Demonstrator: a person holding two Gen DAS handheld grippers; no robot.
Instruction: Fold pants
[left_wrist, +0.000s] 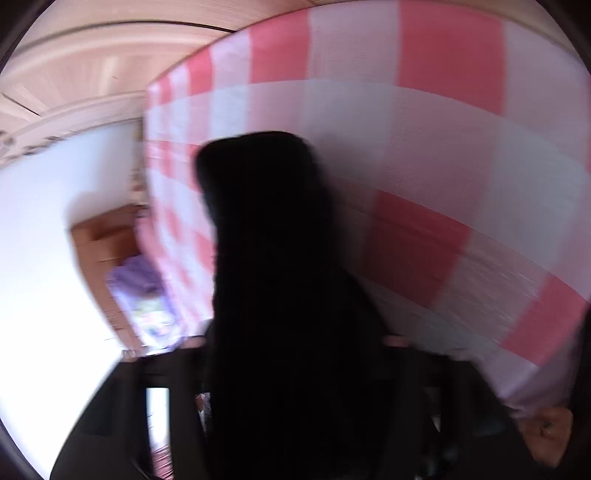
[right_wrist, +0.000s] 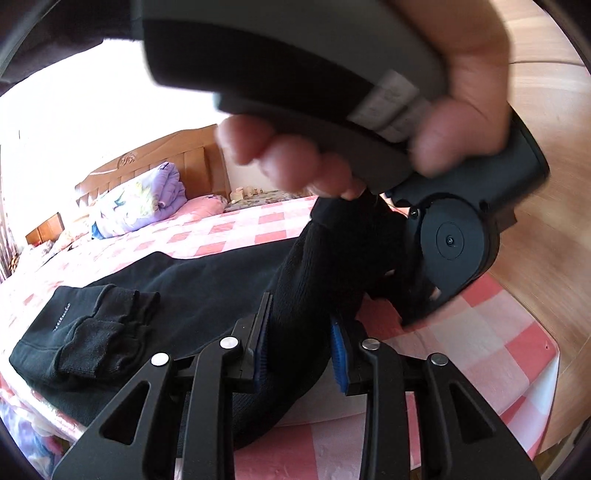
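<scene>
Pants (right_wrist: 192, 291) bunch near the bed's edge, pinched in both grippers' jaws.

Black tongs (right_wrist: 301, 345), blue pads (right_wrist: 339, 354)

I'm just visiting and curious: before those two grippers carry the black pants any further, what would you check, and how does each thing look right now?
1. Right gripper holds cloth: ok, black pants sit between its blue pads.
2. Left gripper holds cloth: cannot tell; its own view is blurred and dark fabric covers it.
3. Other leg lying flat: not ok, its cuff is bunched on the pants.
4. Landing area on the checked bedsheet: ok, bare beside the pants.
5. Cameras sharp: not ok, left wrist view is motion-blurred.
</scene>
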